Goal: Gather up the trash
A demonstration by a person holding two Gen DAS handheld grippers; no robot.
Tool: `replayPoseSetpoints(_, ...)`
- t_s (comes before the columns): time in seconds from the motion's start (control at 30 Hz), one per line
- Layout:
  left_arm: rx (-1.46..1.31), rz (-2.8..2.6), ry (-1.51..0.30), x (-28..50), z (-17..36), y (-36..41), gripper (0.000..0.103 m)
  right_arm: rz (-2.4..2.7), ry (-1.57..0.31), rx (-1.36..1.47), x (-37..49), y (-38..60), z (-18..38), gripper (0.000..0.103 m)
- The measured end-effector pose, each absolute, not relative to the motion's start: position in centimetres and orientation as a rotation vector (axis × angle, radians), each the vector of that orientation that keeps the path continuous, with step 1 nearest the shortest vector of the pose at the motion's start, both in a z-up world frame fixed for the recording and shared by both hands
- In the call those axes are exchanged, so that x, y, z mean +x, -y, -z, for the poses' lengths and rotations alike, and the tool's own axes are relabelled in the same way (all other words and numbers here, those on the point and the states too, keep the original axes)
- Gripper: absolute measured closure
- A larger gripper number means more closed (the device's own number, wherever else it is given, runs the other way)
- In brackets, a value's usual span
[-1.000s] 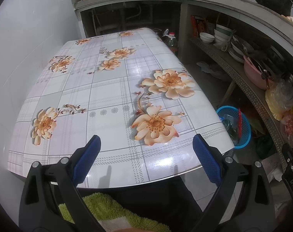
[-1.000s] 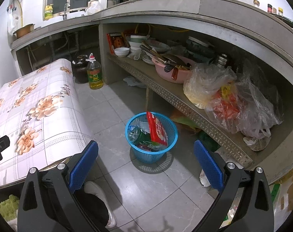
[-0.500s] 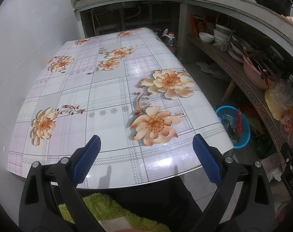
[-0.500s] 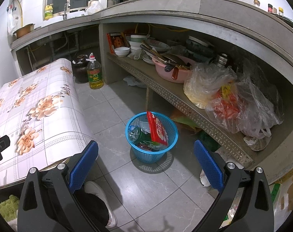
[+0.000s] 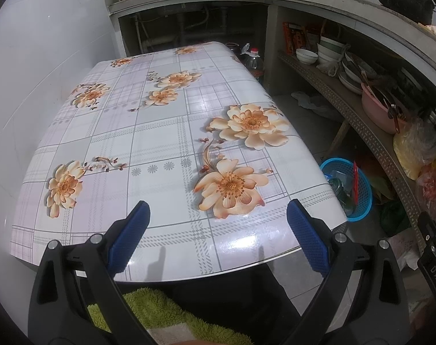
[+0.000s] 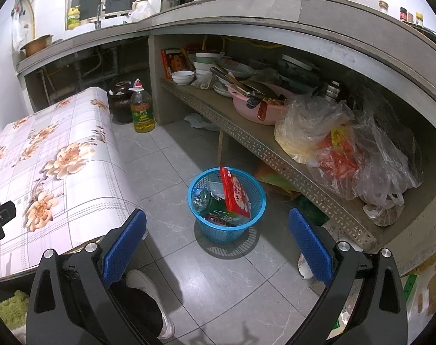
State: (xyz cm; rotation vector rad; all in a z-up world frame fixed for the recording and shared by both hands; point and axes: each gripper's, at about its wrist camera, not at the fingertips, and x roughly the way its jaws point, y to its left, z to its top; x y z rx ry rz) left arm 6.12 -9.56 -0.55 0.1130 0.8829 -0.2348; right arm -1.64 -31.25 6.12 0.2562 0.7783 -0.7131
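Left claw low in frame, jaws spread wide, empty, over near edge of worktop: glossy floral oilcloth, no litter on it. Right claw likewise agape, empty, above grey tiled floor. Frame centre: blue mesh plastic basket, round, holding crushed bottle, red wrapper. Collection looks near finished; next move, probably scan floor for strays, though shelf clutter is hard to read.

floral table | oil bottle on floor | pink basin on shelf
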Motion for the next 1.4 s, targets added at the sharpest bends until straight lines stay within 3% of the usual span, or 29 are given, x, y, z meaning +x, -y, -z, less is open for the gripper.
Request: replayPoseSetpoints(1.4, 0.114, 0.237, -0.886, 6.13, 0.62, 9.73, 0.011, 0.707, -0.78, 0.257, -1.24, 31.27, -6.35, 0.007)
